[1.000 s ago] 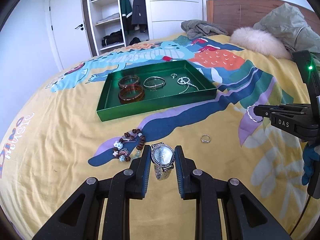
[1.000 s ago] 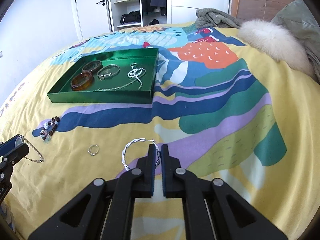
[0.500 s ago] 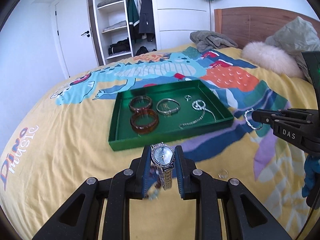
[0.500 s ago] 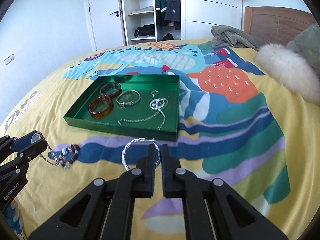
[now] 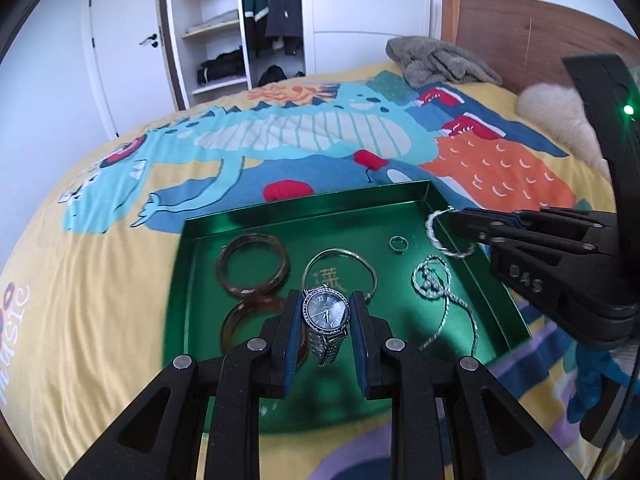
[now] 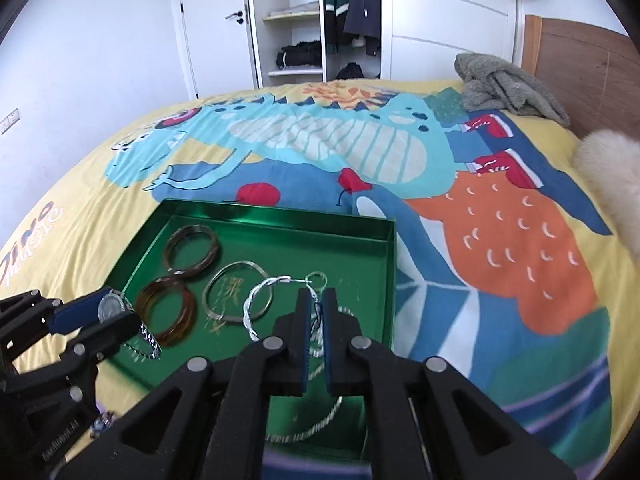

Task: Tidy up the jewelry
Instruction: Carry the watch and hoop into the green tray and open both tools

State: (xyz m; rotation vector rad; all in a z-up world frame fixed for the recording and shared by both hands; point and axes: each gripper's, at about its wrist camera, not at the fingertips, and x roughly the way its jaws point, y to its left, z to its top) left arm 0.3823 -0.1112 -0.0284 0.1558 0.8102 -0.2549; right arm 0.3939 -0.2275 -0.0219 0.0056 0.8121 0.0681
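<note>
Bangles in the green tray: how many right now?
3. Dark bangle at the tray's far left corner, amber bangle just nearer than it, thin silver bangle to their right. Hand-held grippers may hide others.

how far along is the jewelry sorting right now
Done: two brown bangles, a thin silver bangle, a small ring and a silver chain necklace lie in the green metal tray. In hand: left claw grips a silver wristwatch, right claw a twisted silver bracelet, both over the tray. Left: releasing them.
</note>
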